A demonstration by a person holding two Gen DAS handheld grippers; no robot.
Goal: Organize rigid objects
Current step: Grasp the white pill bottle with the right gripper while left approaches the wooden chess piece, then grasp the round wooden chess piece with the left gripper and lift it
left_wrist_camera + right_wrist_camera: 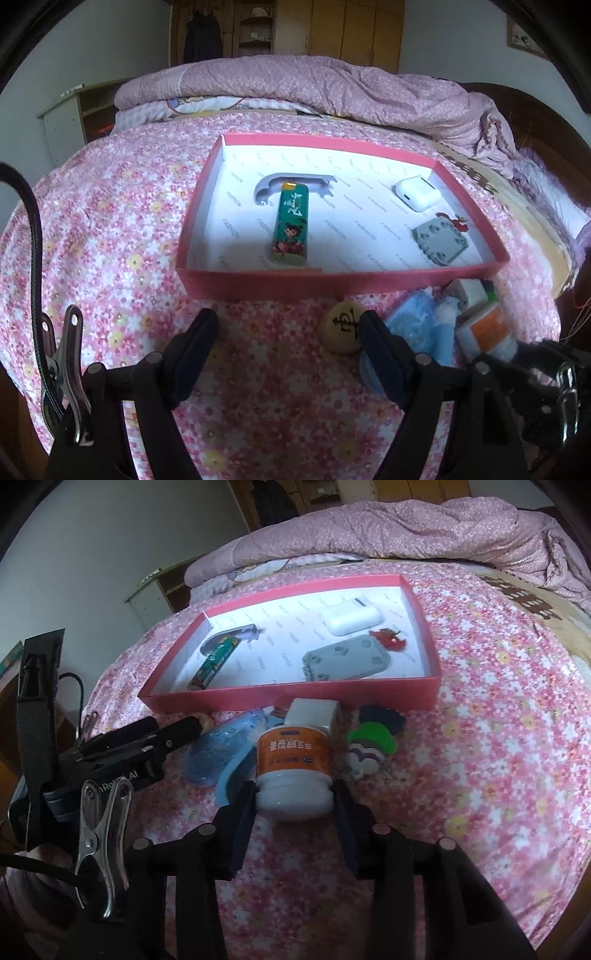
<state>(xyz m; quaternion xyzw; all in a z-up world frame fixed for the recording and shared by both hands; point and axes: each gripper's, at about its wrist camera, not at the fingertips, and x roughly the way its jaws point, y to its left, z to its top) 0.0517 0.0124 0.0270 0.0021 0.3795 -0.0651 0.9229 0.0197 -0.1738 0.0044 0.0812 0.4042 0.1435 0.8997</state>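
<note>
A white bottle with an orange label (291, 760) lies on the flowered bedspread, cap toward me. My right gripper (294, 786) is shut on that cap, a pad touching each side. My left gripper (286, 317) hovers open over bare bedspread in front of the red tray (258, 284), and a round wooden chess piece (341, 326) lies just outside its right finger. In the tray lie a green lighter (290, 225), a grey hook-shaped piece (266, 184), a white earbud case (417, 194), a grey studded plate (439, 240) and a small red figure (458, 223).
Beside the bottle lie a clear blue plastic piece (218, 753), a white cube (314, 710) against the tray's front wall, and a green and purple toy (369, 742). A bunched pink quilt (406, 528) lies behind the tray. The bed edge drops off at the left.
</note>
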